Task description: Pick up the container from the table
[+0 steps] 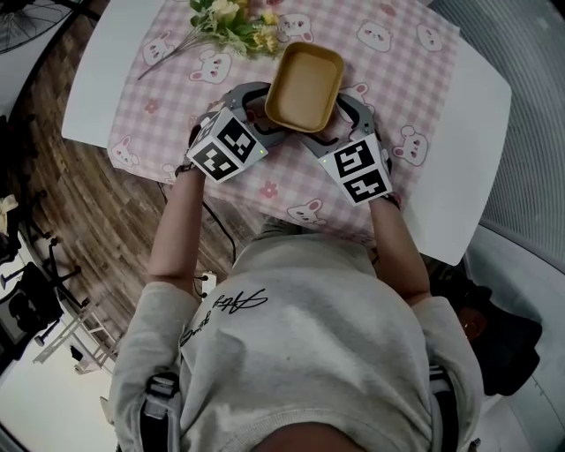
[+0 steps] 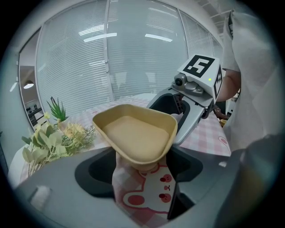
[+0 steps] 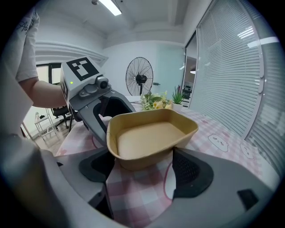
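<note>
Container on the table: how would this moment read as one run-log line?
container: empty, on cloth | left gripper: jaws open around one near corner | right gripper: jaws open around other near corner

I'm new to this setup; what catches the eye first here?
The empty tan container sits on the pink bear-print tablecloth, mid-table. The left gripper and right gripper each have a near corner of it between their jaws. Flowers lie at the cloth's far edge.
</note>
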{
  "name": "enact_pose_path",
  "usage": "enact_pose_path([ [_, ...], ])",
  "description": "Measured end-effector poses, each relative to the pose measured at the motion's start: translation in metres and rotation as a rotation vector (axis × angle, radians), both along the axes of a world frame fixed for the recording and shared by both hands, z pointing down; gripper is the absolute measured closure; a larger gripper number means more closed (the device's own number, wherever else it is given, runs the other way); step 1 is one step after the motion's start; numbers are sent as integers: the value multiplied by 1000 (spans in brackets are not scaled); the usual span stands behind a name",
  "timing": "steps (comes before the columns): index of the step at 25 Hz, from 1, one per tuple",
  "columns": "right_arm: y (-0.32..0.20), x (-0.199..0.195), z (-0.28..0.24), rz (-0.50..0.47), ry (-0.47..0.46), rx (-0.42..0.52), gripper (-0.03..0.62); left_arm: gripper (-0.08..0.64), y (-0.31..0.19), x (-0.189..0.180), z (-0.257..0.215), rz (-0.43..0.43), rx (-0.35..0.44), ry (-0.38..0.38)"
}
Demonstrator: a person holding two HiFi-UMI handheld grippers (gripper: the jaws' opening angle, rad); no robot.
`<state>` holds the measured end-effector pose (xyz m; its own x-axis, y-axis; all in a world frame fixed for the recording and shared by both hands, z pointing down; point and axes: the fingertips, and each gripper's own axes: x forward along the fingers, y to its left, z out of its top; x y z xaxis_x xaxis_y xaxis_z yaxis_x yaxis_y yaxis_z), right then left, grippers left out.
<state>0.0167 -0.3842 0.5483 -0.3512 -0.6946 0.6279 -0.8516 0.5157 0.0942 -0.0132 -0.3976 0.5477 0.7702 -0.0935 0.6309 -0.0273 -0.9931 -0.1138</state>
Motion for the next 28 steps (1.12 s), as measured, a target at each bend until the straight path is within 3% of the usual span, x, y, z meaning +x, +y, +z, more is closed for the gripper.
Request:
enact_pose_path([
  [28, 31, 21, -58, -112, -105, 28, 196, 216, 35, 18, -62, -121, -2, 42],
])
